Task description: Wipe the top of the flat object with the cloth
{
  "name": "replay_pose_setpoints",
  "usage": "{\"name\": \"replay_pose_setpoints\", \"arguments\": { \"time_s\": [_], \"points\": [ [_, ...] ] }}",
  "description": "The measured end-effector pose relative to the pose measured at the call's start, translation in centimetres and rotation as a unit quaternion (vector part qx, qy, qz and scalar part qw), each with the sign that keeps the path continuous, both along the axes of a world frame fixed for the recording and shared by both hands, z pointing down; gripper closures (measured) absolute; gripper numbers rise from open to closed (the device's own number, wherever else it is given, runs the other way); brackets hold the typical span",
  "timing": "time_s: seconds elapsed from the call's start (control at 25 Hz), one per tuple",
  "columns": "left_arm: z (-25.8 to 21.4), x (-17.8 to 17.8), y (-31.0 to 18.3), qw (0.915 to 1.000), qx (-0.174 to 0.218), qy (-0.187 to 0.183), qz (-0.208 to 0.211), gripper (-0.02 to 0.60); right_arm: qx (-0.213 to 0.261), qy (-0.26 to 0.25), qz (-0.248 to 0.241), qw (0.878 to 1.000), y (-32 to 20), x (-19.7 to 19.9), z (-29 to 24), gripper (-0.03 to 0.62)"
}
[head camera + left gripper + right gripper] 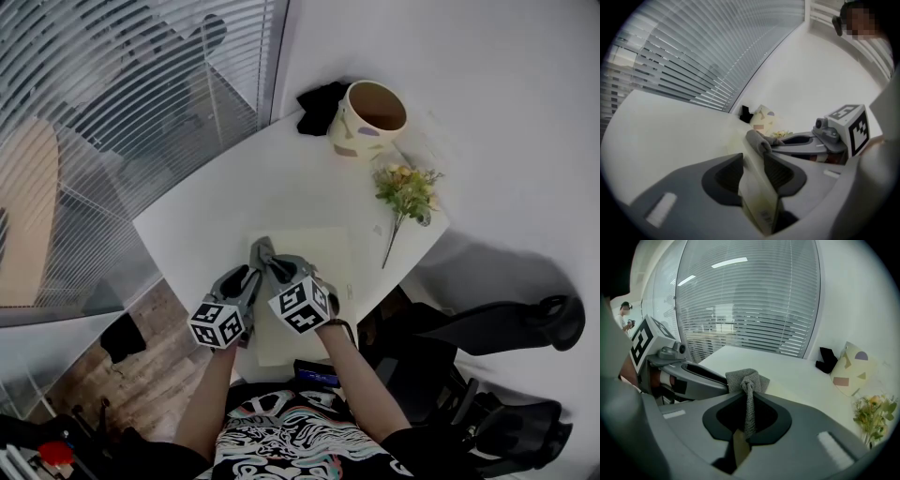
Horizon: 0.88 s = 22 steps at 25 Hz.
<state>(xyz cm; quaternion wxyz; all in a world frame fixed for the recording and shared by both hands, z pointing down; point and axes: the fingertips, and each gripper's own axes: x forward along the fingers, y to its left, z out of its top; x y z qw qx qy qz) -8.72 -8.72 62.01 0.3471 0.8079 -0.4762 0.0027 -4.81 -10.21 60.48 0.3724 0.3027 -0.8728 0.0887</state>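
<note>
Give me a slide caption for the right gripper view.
Right gripper pinching a grey cloth; white table, vase and flowers beyond.

Cloth point(263, 253) on flat object point(314, 258) (far-left corner)

The grey cloth point(749, 379) looks coarsely knitted, the pale flat object point(314, 251) smooth, matt.

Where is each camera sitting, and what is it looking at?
Head view: on the person's head, looking steeply down at the white table; forearms, left tool and right tool show.
Left gripper view: on the left tool, looking along jaws closed on the pale flat object; right tool shows.
Right gripper view: on the right tool, looking along jaws shut on the grey cloth; left tool shows.
Both gripper views share the patterned pot.
</note>
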Motion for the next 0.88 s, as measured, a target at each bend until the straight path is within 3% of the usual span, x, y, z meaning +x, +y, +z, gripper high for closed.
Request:
{"name": "replay_pose_setpoints", "arguments": {
  "time_s": [0.88],
  "points": [
    [0.1,0.0,0.0,1.0,0.005,-0.006,0.005,0.388,-0.006,-0.003,0.02,1.0,1.2,0.6,0.2,0.577]
  ]
}}
